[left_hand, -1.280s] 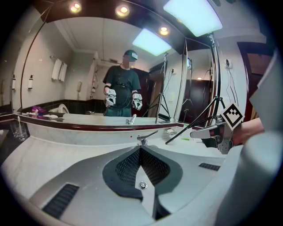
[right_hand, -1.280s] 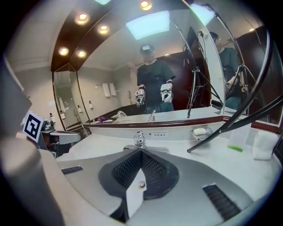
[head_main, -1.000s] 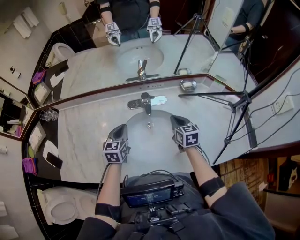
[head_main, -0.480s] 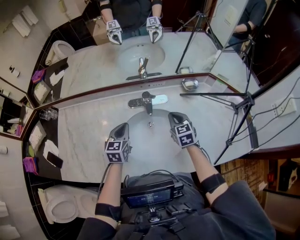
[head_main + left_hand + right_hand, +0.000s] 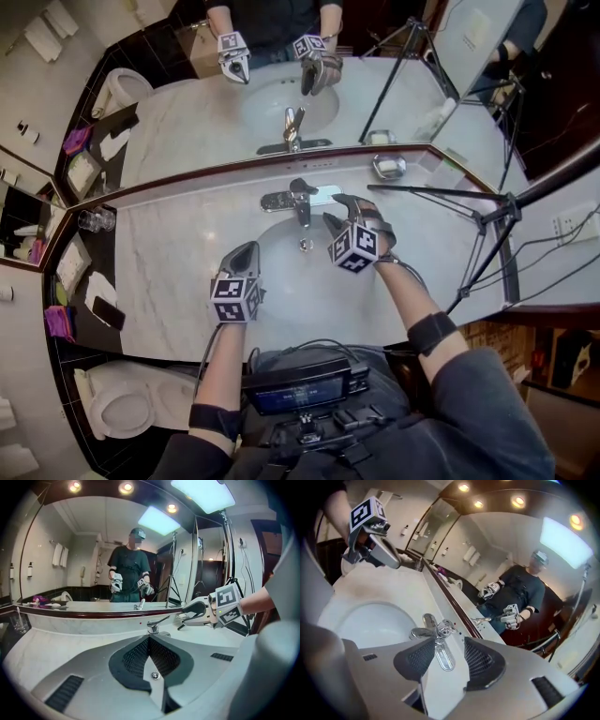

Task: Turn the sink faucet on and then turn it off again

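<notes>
Faucet (image 5: 298,200): chrome, single lever, on its oval plate at back-centre of basin rim, just below mirror edge; spout over the bowl. Big wall mirror (image 5: 187,122) across top of head view, w/ reflection of person, both grippers and faucet. Pale marble counter (image 5: 178,253) running L to R under it. White round sink basin (image 5: 281,281) set in counter's middle, drain visible. Toilet (image 5: 117,408) low at L, off counter's end. Black tripod (image 5: 487,225) standing on counter's R side. R gripper (image 5: 336,211) over basin's back-R part, rolled onto its side, aimed at faucet; jaws wide apart, just been opening, nothing between pads, faucet (image 5: 436,631) just ahead in line w/ the gap, not touched. L gripper (image 5: 244,251) over basin's front-L rim, well apart from faucet; jaws fully together in L gripper view (image 5: 149,644), empty, faucet (image 5: 154,626) seen beyond tips. Small metal soap dish (image 5: 388,167) at back of counter, R of faucet. Drinking glass (image 5: 91,220) at counter's far L corner.
</notes>
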The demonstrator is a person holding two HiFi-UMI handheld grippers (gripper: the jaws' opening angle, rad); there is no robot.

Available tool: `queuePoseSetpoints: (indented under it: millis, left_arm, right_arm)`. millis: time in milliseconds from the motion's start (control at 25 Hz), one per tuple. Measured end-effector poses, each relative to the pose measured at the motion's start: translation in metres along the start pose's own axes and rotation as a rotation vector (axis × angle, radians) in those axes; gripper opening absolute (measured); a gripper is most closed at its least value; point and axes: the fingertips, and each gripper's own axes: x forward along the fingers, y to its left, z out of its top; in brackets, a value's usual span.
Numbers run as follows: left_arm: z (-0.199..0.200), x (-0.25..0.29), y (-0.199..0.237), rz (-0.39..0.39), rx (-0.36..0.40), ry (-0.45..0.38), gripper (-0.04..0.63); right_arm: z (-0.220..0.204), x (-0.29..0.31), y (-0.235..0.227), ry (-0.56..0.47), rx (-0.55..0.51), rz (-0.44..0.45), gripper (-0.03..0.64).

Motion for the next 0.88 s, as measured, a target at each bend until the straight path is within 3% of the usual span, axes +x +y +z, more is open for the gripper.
queuePoseSetpoints:
  millis: [440,880]
  left_arm:
    - [-0.007,0.010,0.006,-0.001,-0.018,0.022,0.004]
    - [-0.014,0.015,0.011,0.008,-0.027,0.042,0.004]
  right_arm:
    - [0.014,0.050,-0.009,0.052,-0.365,0.047,0.245]
    - [0.006,0.074,0.020,0.067,-0.616,0.131,0.227]
